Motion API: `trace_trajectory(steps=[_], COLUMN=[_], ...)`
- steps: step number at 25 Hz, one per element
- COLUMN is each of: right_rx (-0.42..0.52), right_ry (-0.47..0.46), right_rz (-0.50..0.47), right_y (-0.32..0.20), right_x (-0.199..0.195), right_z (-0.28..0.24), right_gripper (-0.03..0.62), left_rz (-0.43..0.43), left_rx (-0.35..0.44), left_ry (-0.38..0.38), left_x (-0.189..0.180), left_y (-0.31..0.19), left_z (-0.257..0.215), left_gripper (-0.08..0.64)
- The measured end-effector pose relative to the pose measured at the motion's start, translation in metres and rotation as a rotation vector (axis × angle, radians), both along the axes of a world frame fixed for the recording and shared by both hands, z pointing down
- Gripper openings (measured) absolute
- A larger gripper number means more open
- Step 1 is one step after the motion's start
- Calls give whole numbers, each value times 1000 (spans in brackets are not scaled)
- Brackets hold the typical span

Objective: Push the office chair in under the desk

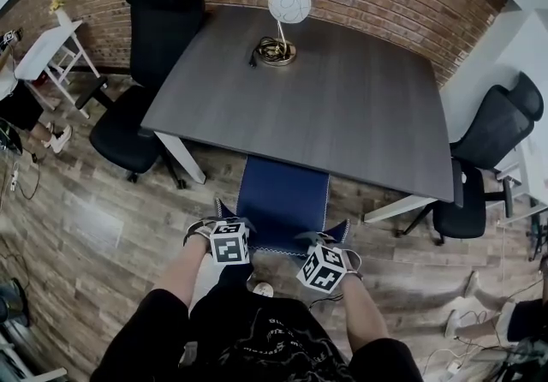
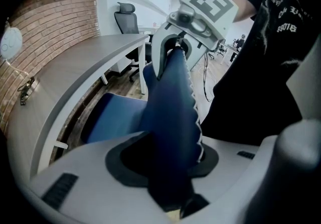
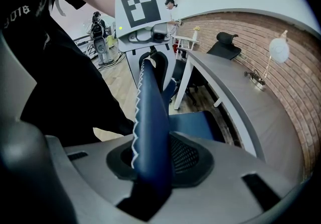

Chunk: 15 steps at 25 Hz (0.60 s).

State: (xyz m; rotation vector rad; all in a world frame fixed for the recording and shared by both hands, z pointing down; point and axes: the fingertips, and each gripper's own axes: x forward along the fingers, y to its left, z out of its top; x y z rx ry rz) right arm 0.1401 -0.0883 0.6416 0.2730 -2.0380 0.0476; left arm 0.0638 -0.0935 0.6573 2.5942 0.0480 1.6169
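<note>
Both ends of the chair (image 1: 282,192) back's top edge are clamped, one by our left gripper (image 1: 224,224), one by our right gripper (image 1: 332,241). Its seat sits partly under the desk (image 1: 325,98), straight ahead of us. We judge the push runs forward, square to that edge.

The white-stitched top edge of a blue upholstered office-chair backrest (image 3: 150,117) is clamped between the jaws of the right tongs (image 3: 153,165). Farther along, the same edge is held by the left tongs (image 3: 150,65). A grey table (image 3: 251,102) is seen alongside.
</note>
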Motion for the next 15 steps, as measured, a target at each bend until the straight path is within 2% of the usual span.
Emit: trace_trajectory(steps=[15], right_rx=[0], right_ry=[1], right_rz=[-3], right_y=[-14], right_x=[4], right_z=[-1], right_gripper=[105], left_rz=[4], left_rx=[-8], left_ry=[0], left_x=[4], left_y=[-12], left_z=[-1], left_gripper=[155])
